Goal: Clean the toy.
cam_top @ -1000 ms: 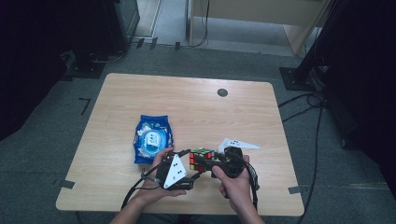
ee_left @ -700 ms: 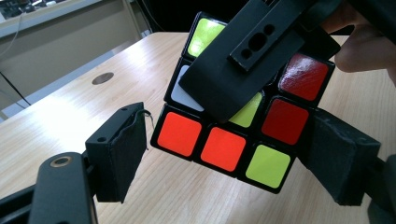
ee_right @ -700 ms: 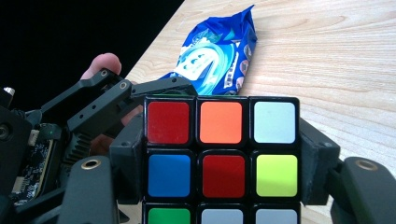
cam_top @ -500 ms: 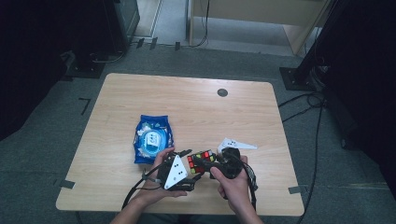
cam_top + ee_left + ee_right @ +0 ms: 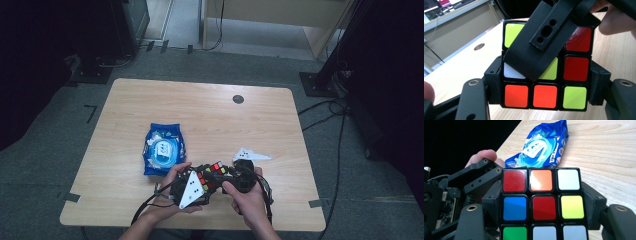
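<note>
- While the left gripper has just been closing its jaws, the puzzle cube sits between them; in the left gripper view the two black pads stand against the sides of the cube's bottom row, clamped on it.
- The right gripper grips the same cube: in the right gripper view its pads press the left and right sides of the cube, about level with the middle row.
- Seen from the left gripper view, one black jaw of the right gripper lies slantwise across the face of the cube, covering part of the yellow, white and red stickers.
- The cube is held up between the two grippers over the near edge of the wooden table, slightly right of its middle.
- A blue packet lies flat on the table just beyond the left hand; whether it is sealed or what is inside cannot be told.
- Both forearms come in from the near edge, hands close together, the left hand beneath its grey three-cornered plate and the right hand wrapped round its gripper's body.
- A thumb tip shows behind the left gripper's body in the right gripper view.
</note>
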A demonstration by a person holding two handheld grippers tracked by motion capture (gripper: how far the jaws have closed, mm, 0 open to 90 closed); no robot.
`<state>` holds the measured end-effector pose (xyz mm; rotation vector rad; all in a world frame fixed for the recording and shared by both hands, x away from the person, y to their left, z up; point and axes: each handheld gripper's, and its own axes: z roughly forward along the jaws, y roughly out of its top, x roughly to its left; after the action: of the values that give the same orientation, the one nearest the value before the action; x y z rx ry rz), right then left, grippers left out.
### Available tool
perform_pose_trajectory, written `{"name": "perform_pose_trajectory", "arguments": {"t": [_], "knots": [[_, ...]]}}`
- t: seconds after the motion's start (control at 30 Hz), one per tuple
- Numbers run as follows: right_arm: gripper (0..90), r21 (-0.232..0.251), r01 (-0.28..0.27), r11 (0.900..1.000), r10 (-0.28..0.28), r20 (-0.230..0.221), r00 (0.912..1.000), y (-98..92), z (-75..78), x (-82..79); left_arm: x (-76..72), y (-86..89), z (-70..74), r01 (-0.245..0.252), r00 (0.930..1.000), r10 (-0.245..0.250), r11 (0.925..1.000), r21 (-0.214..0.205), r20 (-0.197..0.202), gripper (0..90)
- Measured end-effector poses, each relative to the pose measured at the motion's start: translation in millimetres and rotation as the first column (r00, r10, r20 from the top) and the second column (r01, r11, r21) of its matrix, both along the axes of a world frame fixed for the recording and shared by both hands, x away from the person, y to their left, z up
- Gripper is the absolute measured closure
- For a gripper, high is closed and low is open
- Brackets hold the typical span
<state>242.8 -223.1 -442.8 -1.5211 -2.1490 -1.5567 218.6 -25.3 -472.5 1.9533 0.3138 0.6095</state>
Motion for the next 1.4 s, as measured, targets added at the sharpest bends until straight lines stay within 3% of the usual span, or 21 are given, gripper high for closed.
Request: {"name": "perform_pose_trajectory", "arguments": {"t": [0.2, 0.37, 0.47, 0.57, 0.63, 0.7, 0.73, 0.8, 0.83, 0.9, 0.93, 0.97, 1.03, 1.07, 1.1, 1.13, 1.2, 1.23, 1.33, 1.4], "knots": [[29.5, -0.010, -0.044, 0.9990, 0.043, -0.028, 0.9987, -0.1, -1.4, 2.3, 5.9, 8.5, 2.4, -0.030, 0.9995, 0.029, 0.9994, -0.019, -0.015, 33.4], [27.1, 0.033, -0.047, 0.9983, 0.047, 0.019, 0.9987, -12.8, 7.6, 3.9, 16.7, 23.0, 3.5, -0.095, 0.9948, 0.094, 0.9948, -0.035, -0.039, 33.5], [27.8, 0.032, 0.003, 0.9995, -0.005, 0.081, 0.9967, -24.6, 14.6, 4.6, 23.0, 32.6, 4.9, -0.122, 0.9910, 0.119, 0.9907, -0.060, -0.062, 33.5], [28.3, -0.016, 0.087, 0.9960, -0.085, 0.135, 0.9873, -36.2, 12.4, 8.0, 27.5, 40.6, 7.0, -0.153, 0.9862, 0.147, 0.9850, -0.080, -0.076, 33.5], [30.2, -0.066, 0.158, 0.9852, -0.145, 0.167, 0.9753, -46.4, 4.9, 12.7, 29.7, 45.0, 7.9, -0.164, 0.9841, 0.156, 0.9824, -0.091, -0.085, 33.5], [33.4, -0.148, 0.223, 0.9634, -0.189, 0.214, 0.9583, -53.0, -4.6, 16.7, 31.0, 47.2, 8.3, -0.171, 0.9824, 0.162, 0.9805, -0.097, -0.093, 33.5], [35.2, -0.195, 0.258, 0.9463, -0.212, 0.228, 0.9504, -56.3, -11.5, 19.0, 31.6, 47.9, 8.3, -0.173, 0.9817, 0.163, 0.9794, -0.104, -0.098, 33.5], [37.1, -0.242, 0.297, 0.9239, -0.250, 0.206, 0.9461, -65.3, -30.9, 26.1, 31.7, 48.1, 7.9, -0.170, 0.9818, 0.159, 0.9798, -0.106, -0.104, 33.5], [38.0, -0.251, 0.302, 0.9197, -0.256, 0.200, 0.9457, -66.9, -34.3, 27.2, 31.2, 47.2, 7.5, -0.168, 0.9821, 0.158, 0.9806, -0.101, -0.103, 33.5], [38.7, -0.308, 0.353, 0.8835, -0.307, 0.189, 0.9328, -71.7, -46.9, 31.1, 30.7, 45.5, 6.5, -0.162, 0.9831, 0.152, 0.9821, -0.096, -0.102, 33.5], [39.5, -0.321, 0.371, 0.8710, -0.325, 0.190, 0.9264, -73.2, -51.0, 32.3, 30.4, 44.7, 6.1, -0.161, 0.9832, 0.151, 0.9823, -0.095, -0.102, 33.5], [41.7, -0.322, 0.377, 0.8684, -0.332, 0.187, 0.9245, -73.8, -53.1, 32.5, 30.0, 43.8, 5.6, -0.158, 0.9836, 0.149, 0.9830, -0.093, -0.102, 33.5], [44.8, -0.358, 0.387, 0.8499, -0.338, 0.192, 0.9211, -73.9, -57.4, 33.5, 29.5, 42.7, 5.2, -0.155, 0.9840, 0.145, 0.9835, -0.094, -0.104, 33.4], [46.9, -0.367, 0.389, 0.8453, -0.345, 0.181, 0.9210, -74.0, -60.0, 34.4, 29.2, 42.4, 5.0, -0.153, 0.9843, 0.143, 0.9839, -0.093, -0.103, 33.5], [47.9, -0.370, 0.378, 0.8486, -0.337, 0.172, 0.9256, -74.6, -62.3, 35.4, 28.7, 42.0, 4.6, -0.153, 0.9842, 0.143, 0.9839, -0.092, -0.104, 33.5], [48.6, -0.387, 0.373, 0.8436, -0.334, 0.166, 0.9279, -74.4, -64.9, 36.1, 28.5, 41.8, 4.4, -0.152, 0.9843, 0.142, 0.9843, -0.090, -0.105, 33.5], [50.8, -0.424, 0.375, 0.8244, -0.338, 0.163, 0.9269, -73.3, -70.4, 36.8, 28.3, 41.1, 3.8, -0.146, 0.9850, 0.137, 0.9855, -0.086, -0.105, 33.5], [51.6, -0.434, 0.372, 0.8204, -0.336, 0.162, 0.9280, -72.8, -73.0, 36.9, 28.2, 40.8, 3.5, -0.145, 0.9853, 0.135, 0.9857, -0.086, -0.105, 33.5], [59.1, -0.467, 0.373, 0.8014, -0.311, 0.208, 0.9274, -70.6, -74.9, 36.2, 27.9, 40.2, 3.2, -0.142, 0.9854, 0.133, 0.9861, -0.086, -0.106, 33.5], [70.8, -0.457, 0.370, 0.8091, -0.305, 0.211, 0.9287, -71.3, -75.5, 35.9, 27.4, 39.7, 3.3, -0.139, 0.9858, 0.129, 0.9862, -0.090, -0.107, 33.5]]}}
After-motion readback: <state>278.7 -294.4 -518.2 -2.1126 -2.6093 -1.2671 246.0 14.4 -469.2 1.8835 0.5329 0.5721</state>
